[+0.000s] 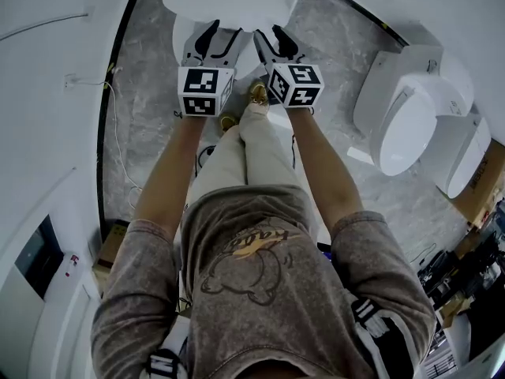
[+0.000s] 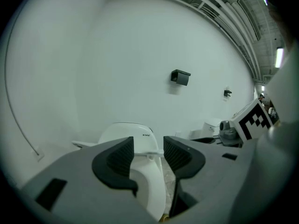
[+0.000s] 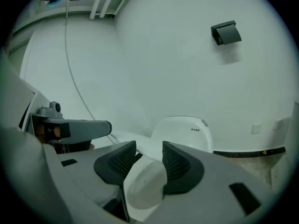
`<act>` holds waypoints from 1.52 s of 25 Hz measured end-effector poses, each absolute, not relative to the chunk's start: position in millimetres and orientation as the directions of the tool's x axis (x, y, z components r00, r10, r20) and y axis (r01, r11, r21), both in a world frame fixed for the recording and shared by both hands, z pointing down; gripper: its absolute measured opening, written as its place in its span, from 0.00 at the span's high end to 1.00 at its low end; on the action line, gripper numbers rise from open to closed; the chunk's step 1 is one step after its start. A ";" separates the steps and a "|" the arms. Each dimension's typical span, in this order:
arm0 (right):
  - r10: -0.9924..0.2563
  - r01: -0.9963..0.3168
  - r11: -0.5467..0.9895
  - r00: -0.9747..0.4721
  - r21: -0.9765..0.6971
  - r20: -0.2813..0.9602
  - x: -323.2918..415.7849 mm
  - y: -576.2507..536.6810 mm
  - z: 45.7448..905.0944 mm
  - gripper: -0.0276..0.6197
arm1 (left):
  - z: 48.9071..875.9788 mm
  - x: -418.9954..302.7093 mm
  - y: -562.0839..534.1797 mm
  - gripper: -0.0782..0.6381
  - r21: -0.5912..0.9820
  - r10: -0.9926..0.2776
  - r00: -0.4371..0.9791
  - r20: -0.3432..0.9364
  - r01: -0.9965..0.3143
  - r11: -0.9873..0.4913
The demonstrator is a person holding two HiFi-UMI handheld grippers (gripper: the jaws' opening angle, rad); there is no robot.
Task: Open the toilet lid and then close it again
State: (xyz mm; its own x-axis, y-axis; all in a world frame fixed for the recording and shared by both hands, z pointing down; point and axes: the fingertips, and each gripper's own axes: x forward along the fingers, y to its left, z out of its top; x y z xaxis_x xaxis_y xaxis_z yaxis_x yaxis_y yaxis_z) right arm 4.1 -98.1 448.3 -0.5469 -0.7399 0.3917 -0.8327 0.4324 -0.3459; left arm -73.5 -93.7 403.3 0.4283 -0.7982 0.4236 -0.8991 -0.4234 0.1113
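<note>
A white toilet (image 1: 229,2) stands against the curved wall at the top of the head view. Its low front part (image 1: 180,36) reaches toward me. Both grippers hover side by side over that front. The left gripper (image 1: 219,36) has its jaws apart, and through the gap the toilet's rounded back (image 2: 122,132) and white front (image 2: 147,181) show. The right gripper (image 3: 149,155) also has its jaws apart, with the lid's rounded front end (image 3: 145,181) showing low in the gap. No pad visibly presses on anything. How far the lid is raised I cannot tell.
Two more white toilets (image 1: 406,117) (image 1: 461,152) stand at the right beside a cardboard box (image 1: 483,184). The person's legs and gold shoes (image 1: 258,93) are just in front of the toilet on grey marble floor (image 1: 150,93). A black box (image 2: 180,77) hangs on the wall above.
</note>
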 end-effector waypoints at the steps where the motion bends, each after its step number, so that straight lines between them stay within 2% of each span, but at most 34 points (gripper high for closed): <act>1: -0.734 -0.830 0.434 -0.551 -0.351 0.396 1.0 -94.0 451.9 0.66 | 407.3 -75.8 -88.8 0.61 0.108 -0.797 0.424 0.429 -0.901 -0.421; 8: -0.688 -0.815 0.448 -0.577 -0.367 0.441 -13.1 -62.9 482.2 0.68 | 439.4 -90.0 -57.1 0.62 0.136 -0.791 0.400 0.463 -0.914 -0.383; 19: -0.576 -0.786 0.478 -0.618 -0.392 0.536 -31.7 -14.7 549.0 0.68 | 521.9 -104.9 -25.0 0.62 0.165 -0.737 0.346 0.581 -0.936 -0.310; 26: -0.532 -0.794 0.458 -0.604 -0.398 0.594 -36.7 1.5 601.4 0.72 | 579.6 -115.5 0.9 0.62 0.200 -0.697 0.313 0.645 -0.950 -0.241; 38: -0.450 -0.785 0.477 -0.605 -0.396 0.656 -45.0 20.8 687.9 0.73 | 681.0 -125.2 27.4 0.62 0.218 -0.634 0.284 0.720 -0.959 -0.182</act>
State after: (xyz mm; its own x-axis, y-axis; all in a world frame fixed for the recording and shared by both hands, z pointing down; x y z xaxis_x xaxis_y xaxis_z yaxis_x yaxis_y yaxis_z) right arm -45.0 20.8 687.9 -0.6051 -0.4505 0.6564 -0.7847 0.4766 -0.3963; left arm -125.2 27.4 681.0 0.2841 -0.6336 0.7196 -0.9588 -0.1819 0.2183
